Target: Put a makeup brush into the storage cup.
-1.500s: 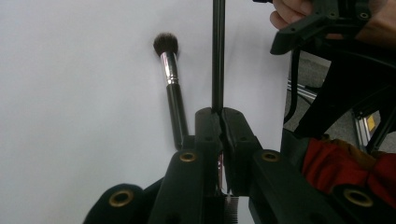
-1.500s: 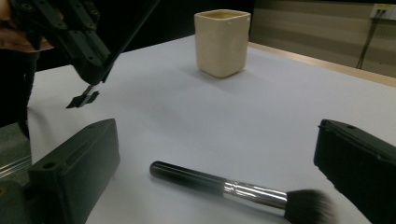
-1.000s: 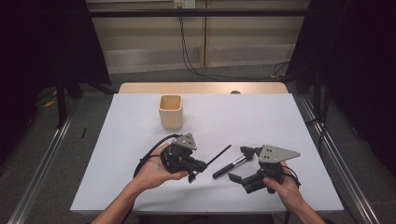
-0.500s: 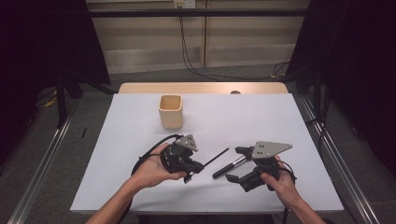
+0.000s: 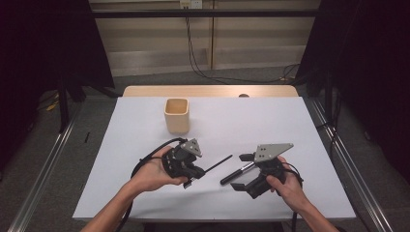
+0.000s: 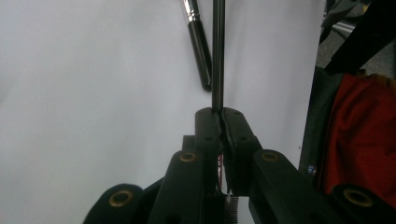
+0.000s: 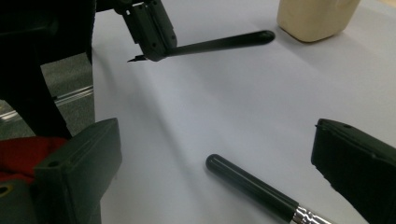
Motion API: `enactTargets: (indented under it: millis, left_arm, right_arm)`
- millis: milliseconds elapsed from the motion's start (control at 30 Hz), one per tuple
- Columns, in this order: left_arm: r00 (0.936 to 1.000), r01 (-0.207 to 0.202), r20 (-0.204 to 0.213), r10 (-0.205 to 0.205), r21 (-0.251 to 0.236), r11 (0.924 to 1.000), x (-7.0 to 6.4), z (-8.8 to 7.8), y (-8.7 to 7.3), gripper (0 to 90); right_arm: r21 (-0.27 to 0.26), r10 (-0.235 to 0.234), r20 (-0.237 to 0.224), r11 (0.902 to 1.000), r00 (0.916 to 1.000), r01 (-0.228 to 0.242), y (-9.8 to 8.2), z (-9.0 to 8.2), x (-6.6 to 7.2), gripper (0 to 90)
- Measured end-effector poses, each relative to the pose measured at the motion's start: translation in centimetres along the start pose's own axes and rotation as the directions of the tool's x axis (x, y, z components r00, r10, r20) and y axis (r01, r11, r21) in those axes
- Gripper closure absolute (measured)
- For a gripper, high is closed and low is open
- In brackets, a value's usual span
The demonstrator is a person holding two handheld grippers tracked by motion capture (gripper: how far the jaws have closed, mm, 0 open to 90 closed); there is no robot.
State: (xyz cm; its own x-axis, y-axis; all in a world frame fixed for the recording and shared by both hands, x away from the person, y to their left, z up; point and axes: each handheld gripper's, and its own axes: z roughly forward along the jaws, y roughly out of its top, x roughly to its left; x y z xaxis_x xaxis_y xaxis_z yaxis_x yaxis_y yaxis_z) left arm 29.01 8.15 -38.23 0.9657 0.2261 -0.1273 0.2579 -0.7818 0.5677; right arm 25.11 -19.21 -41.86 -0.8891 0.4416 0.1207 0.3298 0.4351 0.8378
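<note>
My left gripper [image 5: 196, 173] [image 6: 219, 113] is shut on a thin black stick [image 5: 217, 162] [image 6: 217, 56], held near one end and lifted off the white table [image 5: 270, 125]. The left gripper's fingertips [image 7: 152, 35] grip the stick [image 7: 219, 43] near its pointed end. A thicker black-handled brush [image 5: 237, 173] [image 6: 200, 46] [image 7: 252, 186] with a silver ferrule lies flat on the table. My right gripper [image 5: 242, 172] [image 7: 215, 136] is open, one jaw on each side of the brush handle without touching it.
A beige square cup [image 5: 177, 115] [image 7: 317, 16] stands upright farther back, left of centre. The table's near edge runs just under both forearms. A red cloth [image 6: 359, 140] shows beyond the table's edge.
My right gripper has shifted a little left, so its open jaws now straddle the thick brush. The left gripper and its stick have stayed put.
</note>
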Motion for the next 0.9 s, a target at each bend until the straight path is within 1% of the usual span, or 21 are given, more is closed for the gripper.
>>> enactTargets:
  millis: [100, 167, 200, 233, 333, 400, 433, 467, 600, 700, 767, 833, 867, 900]
  left_arm:
    - [1.0000, -0.004, 0.005, 0.004, 0.018, 0.9998, 0.0, 0.1, 0.0, 85.9]
    - [1.0000, 0.000, 0.005, 0.000, 0.029, 0.9996, 0.0, 0.2, 0.1, 85.9]
    - [0.9999, -0.010, 0.005, 0.010, 0.042, 0.9991, 0.0, 0.2, 0.1, 85.9]
    - [1.0000, -0.006, 0.004, 0.005, 0.045, 0.9990, 0.0, 0.3, 0.1, 85.9]
    - [0.9998, -0.018, 0.006, 0.018, 0.068, 0.9975, 0.1, 0.4, 0.1, 85.9]
    - [0.9998, -0.020, 0.006, 0.019, 0.081, 0.9965, 0.1, 0.4, 0.1, 85.9]
    - [0.9997, -0.023, 0.004, 0.023, 0.087, 0.9960, 0.0, 0.4, 0.1, 85.9]
    - [0.9996, -0.028, 0.006, 0.027, 0.094, 0.9952, 0.1, 0.4, 0.2, 85.9]
    - [0.9995, -0.033, 0.010, 0.032, 0.115, 0.9928, 0.1, 0.6, 0.3, 85.9]
    - [0.9993, -0.036, 0.013, 0.035, 0.127, 0.9913, 0.1, 0.8, 0.3, 85.9]
    - [0.9992, -0.039, 0.018, 0.037, 0.132, 0.9905, 0.1, 0.8, 0.3, 85.9]
    - [0.9991, -0.038, 0.023, 0.036, 0.140, 0.9894, 0.0, 0.9, 0.3, 85.9]
    - [0.9988, -0.045, 0.026, 0.042, 0.146, 0.9883, 0.0, 0.9, 0.3, 85.9]
    - [0.9989, -0.044, 0.024, 0.041, 0.149, 0.9879, -0.1, 1.0, 0.3, 85.9]
  right_arm:
    - [0.014, -0.001, -0.016, 0.9999, 0.9999, 0.001, 0.3, 0.2, -0.1, 1.8]
    - [0.038, 0.001, -0.035, 0.9993, 0.9994, 0.001, 0.5, 0.4, -0.2, 1.8]
    - [0.050, -0.005, -0.032, 0.9987, 0.9995, 0.007, 0.6, 0.6, -0.2, 1.9]
    - [0.062, -0.010, -0.032, 0.9980, 0.9995, 0.012, 0.6, 0.7, -0.3, 2.1]
    - [0.083, -0.014, -0.054, 0.9964, 0.9984, 0.019, 0.7, 0.9, -0.4, 1.9]
    - [0.100, -0.027, -0.039, 0.9945, 0.9988, 0.031, 1.0, 1.0, -0.5, 1.9]
    - [0.106, -0.034, -0.040, 0.9936, 0.9986, 0.038, 1.1, 0.9, -0.6, 1.8]
    - [0.106, -0.041, -0.054, 0.9933, 0.9977, 0.046, 1.3, 0.9, -0.7, 1.8]
    - [0.115, -0.048, -0.064, 0.9919, 0.9968, 0.055, 1.9, 1.0, -0.8, 1.8]
    - [0.138, -0.064, -0.081, 0.9875, 0.9946, 0.075, 2.2, 1.3, -0.8, 1.8]
    - [0.163, -0.070, -0.104, 0.9829, 0.9921, 0.086, 2.3, 1.7, -0.8, 1.9]
    - [0.188, -0.082, -0.118, 0.9768, 0.9896, 0.103, 2.5, 2.0, -0.8, 2.0]
    - [0.199, -0.086, -0.123, 0.9738, 0.9888, 0.109, 2.6, 2.1, -0.7, 2.2]
    - [0.205, -0.088, -0.125, 0.9721, 0.9882, 0.113, 2.7, 2.2, -0.7, 2.4]
